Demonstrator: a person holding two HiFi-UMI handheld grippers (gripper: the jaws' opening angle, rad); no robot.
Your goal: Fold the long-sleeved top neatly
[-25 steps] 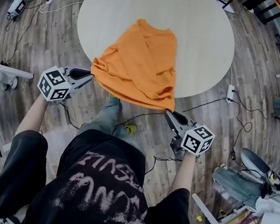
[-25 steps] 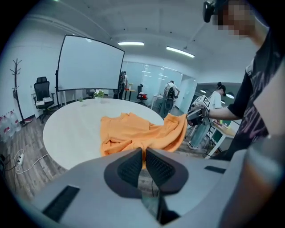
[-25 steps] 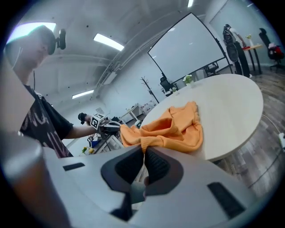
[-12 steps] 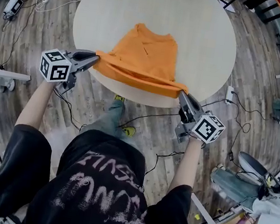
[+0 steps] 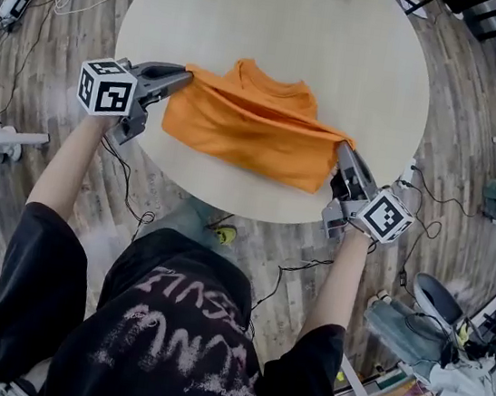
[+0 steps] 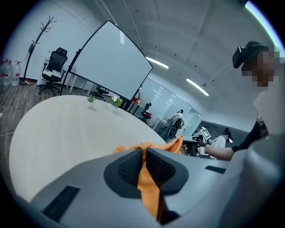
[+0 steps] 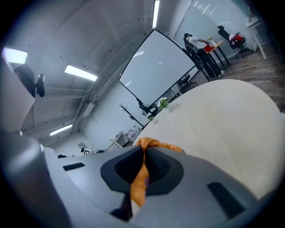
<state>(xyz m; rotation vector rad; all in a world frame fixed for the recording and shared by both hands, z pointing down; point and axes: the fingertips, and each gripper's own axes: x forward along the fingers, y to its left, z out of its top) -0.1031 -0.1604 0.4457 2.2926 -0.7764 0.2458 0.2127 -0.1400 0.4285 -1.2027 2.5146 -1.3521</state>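
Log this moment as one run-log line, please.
left gripper: shut on orange long-sleeved fabric top | right gripper: shut on same top | top: on round pale table, held edge stretched between grippers

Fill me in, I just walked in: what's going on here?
A person is folding an orange long-sleeved top on a round table, using a gripper in each hand. The left gripper and right gripper are each shut on the fabric, holding one edge stretched between them over the rest of the top, lying on the table.

The top was plain orange on a pale beige round table. The grippers' cubes bore black-and-white square markers — their jaws grey with black pads.
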